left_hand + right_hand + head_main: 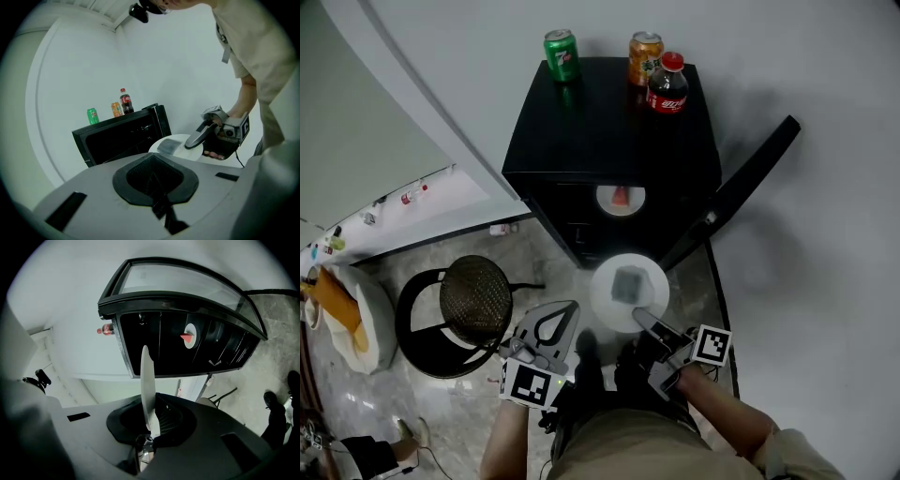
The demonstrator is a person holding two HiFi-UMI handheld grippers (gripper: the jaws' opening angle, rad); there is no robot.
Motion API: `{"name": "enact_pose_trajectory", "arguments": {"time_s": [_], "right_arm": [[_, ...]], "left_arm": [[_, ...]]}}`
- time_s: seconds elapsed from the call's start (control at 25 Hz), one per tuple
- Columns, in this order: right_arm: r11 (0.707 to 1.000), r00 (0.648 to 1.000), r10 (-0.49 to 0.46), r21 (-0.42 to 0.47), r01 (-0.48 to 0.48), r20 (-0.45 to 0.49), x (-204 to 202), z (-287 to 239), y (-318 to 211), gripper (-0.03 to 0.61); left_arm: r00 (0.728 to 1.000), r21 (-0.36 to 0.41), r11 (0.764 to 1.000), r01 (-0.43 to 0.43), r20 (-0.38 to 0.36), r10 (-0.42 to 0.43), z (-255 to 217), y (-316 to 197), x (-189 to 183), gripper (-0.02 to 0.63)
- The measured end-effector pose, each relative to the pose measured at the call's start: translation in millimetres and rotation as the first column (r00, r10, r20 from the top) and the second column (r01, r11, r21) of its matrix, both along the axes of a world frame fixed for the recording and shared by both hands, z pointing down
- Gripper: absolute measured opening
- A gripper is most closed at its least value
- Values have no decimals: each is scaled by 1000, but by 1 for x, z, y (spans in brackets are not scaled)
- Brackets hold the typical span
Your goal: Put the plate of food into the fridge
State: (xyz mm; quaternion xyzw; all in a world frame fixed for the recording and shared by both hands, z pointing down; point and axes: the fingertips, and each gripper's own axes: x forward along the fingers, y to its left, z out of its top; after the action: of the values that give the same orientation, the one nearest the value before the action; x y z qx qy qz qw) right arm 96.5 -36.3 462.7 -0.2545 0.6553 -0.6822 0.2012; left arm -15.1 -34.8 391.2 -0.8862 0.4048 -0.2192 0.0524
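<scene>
The plate of grey food is clamped by its rim in the right gripper; the open fridge, a second plate inside, is seen just ahead; the left gripper is closed, empty

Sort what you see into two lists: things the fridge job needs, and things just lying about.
Belongs to the job:
- plate of food, gripped at its edge by the right tool
- fridge, door open

Just lying about:
- green can, orange can and cola bottle on the fridge top
- stool
</scene>
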Motion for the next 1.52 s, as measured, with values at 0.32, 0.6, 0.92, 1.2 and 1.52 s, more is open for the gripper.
{"name": "enact_pose_trajectory", "arguments": {"time_s": [0.32,0.6,0.92,1.2,1.52], "right_arm": [[998,998,57,7,-57,-16,-27,34,-19,34],[995,994,96,26,-95,-52,-46,60,-42,34],[993,991,112,36,-109,-71,-57,97,-57,34],[992,987,124,4,-124,-103,-56,155,-71,34],[990,980,136,-27,-141,-143,-50,234,-100,34]], "left_arm": [[998,-71,997,-11,-64,6,33,-14,-36,9],[994,-119,992,-45,-102,33,64,-28,-53,9],[990,-171,981,-96,-120,76,102,-35,-58,9],[988,-213,971,-109,-134,82,144,-37,-58,9],[982,-257,951,-173,-123,146,196,-37,-44,9]]}}
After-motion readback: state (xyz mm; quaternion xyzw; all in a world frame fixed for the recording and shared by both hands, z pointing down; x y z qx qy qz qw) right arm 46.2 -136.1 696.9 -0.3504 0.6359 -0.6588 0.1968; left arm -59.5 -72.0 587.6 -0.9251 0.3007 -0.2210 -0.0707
